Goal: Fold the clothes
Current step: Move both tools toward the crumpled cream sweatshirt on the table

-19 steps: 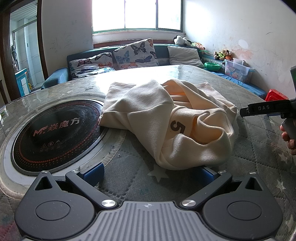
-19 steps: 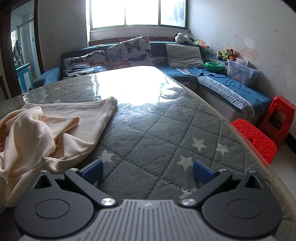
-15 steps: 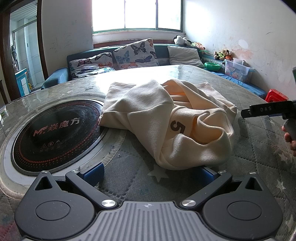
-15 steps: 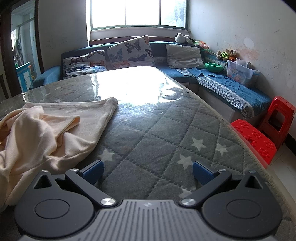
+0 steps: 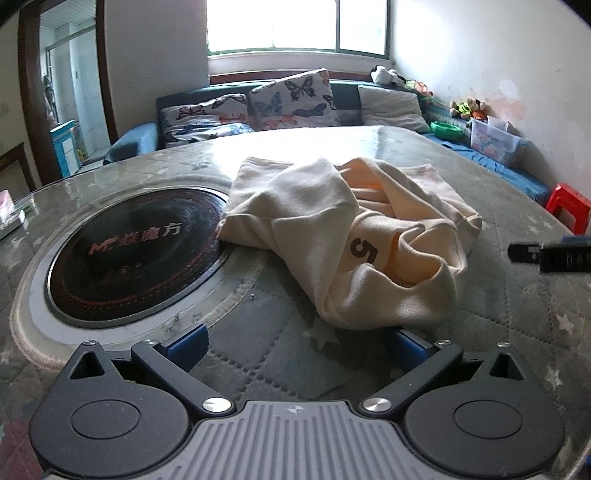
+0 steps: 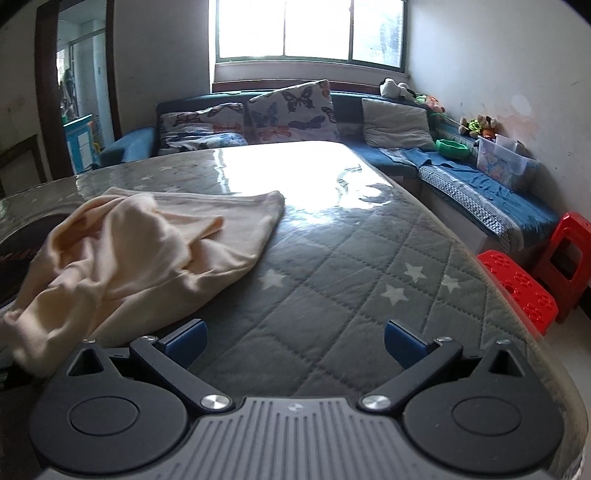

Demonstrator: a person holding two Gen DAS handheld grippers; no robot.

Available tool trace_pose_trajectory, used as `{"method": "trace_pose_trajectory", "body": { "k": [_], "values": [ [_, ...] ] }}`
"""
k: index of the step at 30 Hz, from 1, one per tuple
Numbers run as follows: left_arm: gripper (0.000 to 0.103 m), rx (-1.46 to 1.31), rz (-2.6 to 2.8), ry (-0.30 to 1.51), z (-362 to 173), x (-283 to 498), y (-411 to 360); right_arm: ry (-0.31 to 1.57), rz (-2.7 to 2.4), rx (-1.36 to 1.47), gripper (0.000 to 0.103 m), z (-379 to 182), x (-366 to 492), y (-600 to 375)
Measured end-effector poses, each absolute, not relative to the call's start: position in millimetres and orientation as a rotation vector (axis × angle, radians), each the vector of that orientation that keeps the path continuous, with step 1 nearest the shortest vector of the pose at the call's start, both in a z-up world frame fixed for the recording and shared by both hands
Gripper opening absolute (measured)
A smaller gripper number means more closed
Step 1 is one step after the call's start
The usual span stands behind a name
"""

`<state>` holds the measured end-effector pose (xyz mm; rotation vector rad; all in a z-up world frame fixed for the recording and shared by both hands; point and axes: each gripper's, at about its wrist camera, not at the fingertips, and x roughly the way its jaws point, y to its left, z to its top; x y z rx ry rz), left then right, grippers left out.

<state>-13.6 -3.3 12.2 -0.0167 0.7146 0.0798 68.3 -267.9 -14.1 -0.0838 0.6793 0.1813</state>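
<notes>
Garment [image 5: 351,236] crumpled, edge overlapping cooktop [image 5: 136,251].

Daylight pours through the window [image 6: 310,29], which is blown out to white in both views. It throws a strong glare patch on the glossy table [image 6: 369,266], washing out the far end. Foreground parts sit in soft shade. Fisheye bending curves walls and darkens corners; focus is fairly sharp.
</notes>
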Motion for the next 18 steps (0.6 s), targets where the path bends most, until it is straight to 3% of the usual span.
{"method": "trace_pose_trajectory", "body": {
  "k": [18],
  "values": [
    [0.103, -0.064, 0.182, 0.711, 25.6, -39.1, -6.1, 0.690, 0.246, -0.100, 0.103, -2.7, 16.5, -250.1]
  ]
}}
